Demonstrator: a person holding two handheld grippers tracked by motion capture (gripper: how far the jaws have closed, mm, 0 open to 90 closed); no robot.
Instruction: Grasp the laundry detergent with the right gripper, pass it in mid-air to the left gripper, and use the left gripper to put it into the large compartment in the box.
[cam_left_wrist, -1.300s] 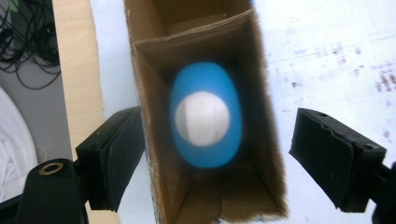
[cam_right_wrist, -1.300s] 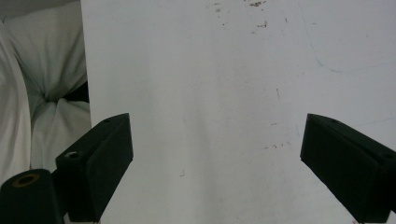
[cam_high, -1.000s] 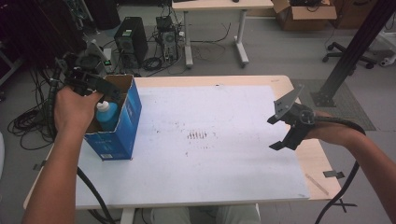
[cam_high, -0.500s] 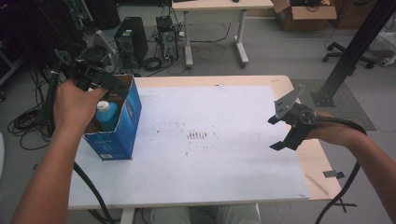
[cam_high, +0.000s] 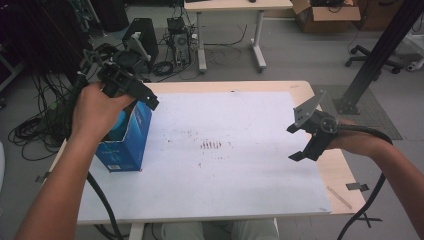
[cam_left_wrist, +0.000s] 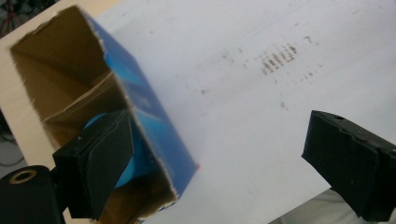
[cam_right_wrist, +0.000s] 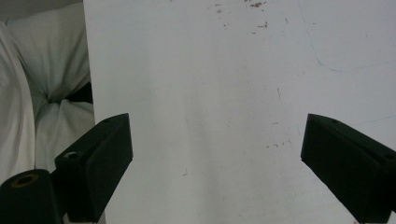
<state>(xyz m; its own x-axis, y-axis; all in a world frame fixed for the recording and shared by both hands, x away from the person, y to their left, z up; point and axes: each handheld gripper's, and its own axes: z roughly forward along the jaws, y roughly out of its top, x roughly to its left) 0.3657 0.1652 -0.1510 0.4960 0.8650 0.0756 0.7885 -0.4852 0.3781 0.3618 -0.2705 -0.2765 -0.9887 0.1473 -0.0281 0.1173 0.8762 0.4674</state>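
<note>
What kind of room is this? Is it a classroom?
More likely a lab or workshop. Behind the work table a computer tower stands on the floor amid tangled cables, with a cardboard box and a rolling chair nearby.

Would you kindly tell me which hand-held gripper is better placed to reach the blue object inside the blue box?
The left hand-held gripper: it hangs open right above the blue box, where the blue object sits. The right hand-held gripper is open over the far side of the table.

A white table top (cam_high: 240, 185) (flecked with brown marks (cam_high: 211, 145)) fronts a second desk (cam_high: 230, 6), floor cables (cam_high: 165, 67) and a cardboard box (cam_high: 325, 10).
</note>
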